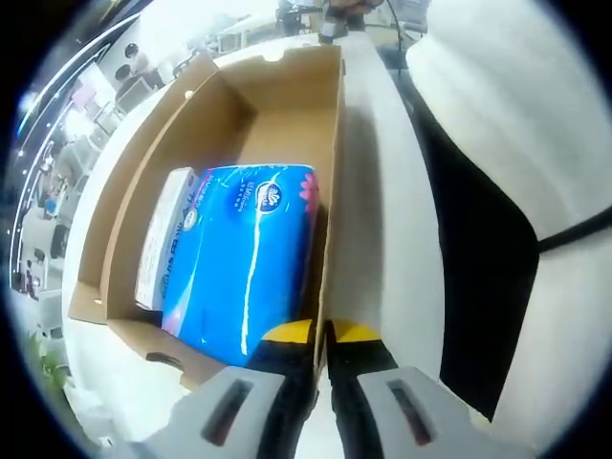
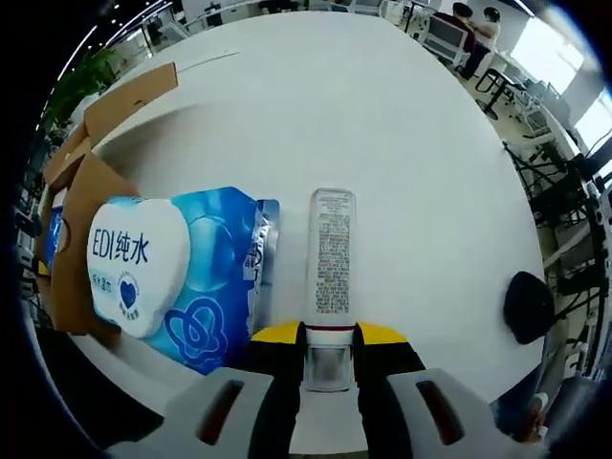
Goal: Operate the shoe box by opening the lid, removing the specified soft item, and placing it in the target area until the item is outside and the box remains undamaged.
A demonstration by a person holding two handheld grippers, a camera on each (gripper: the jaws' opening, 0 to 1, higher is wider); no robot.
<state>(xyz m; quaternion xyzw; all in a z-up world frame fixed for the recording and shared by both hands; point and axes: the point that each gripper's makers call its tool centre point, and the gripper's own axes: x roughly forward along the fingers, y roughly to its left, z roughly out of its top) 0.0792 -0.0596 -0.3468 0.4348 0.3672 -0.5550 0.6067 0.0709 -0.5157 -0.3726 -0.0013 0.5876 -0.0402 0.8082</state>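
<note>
The cardboard shoe box [image 1: 143, 206] stands open in the left gripper view. Inside lie a blue tissue pack [image 1: 244, 253] and a white packet [image 1: 164, 239] along its left side. My left gripper [image 1: 322, 335] is shut on the box's right side wall [image 1: 335, 191], one jaw inside and one outside. In the right gripper view, my right gripper [image 2: 330, 337] is shut on the cap end of a white tube [image 2: 331, 253] that lies on the white table [image 2: 382, 115]. A blue and white wet-wipe pack [image 2: 158, 277] lies on the table just left of the tube, beside the box [image 2: 81, 206].
A person's white and black clothing [image 1: 488, 220] is close on the right of the box. A cardboard flap [image 2: 129, 96] lies beyond the wipes. A black round object [image 2: 529, 306] sits near the table's right edge. Desks and chairs stand in the background.
</note>
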